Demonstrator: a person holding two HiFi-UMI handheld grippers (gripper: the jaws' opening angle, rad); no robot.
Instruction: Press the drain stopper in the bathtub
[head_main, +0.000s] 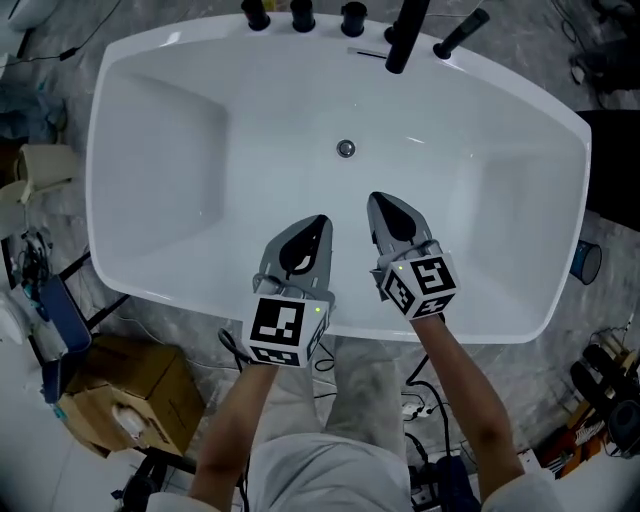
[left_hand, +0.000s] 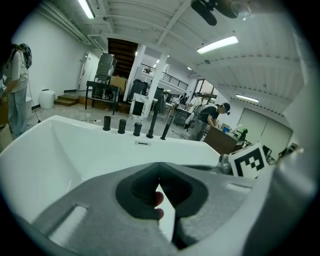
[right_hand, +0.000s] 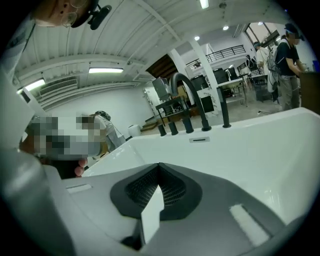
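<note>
The round metal drain stopper (head_main: 345, 148) sits in the floor of the white bathtub (head_main: 150, 130), near its middle. Both grippers hover over the tub's near half, short of the stopper and pointing toward it. My left gripper (head_main: 320, 222) is shut with nothing in it, below and slightly left of the stopper. The right gripper (head_main: 377, 200) is likewise shut and empty, a little nearer to the stopper on its right. In the left gripper view (left_hand: 159, 165) and the right gripper view (right_hand: 159, 166) the jaws meet at the tips, and the stopper is hidden behind them.
A black faucet (head_main: 402, 35) and black knobs (head_main: 300, 15) line the tub's far rim, above an overflow slot (right_hand: 200, 139). A cardboard box (head_main: 130, 390) stands on the floor at left; cables (head_main: 425, 400) lie by the near rim. People stand in the workshop behind.
</note>
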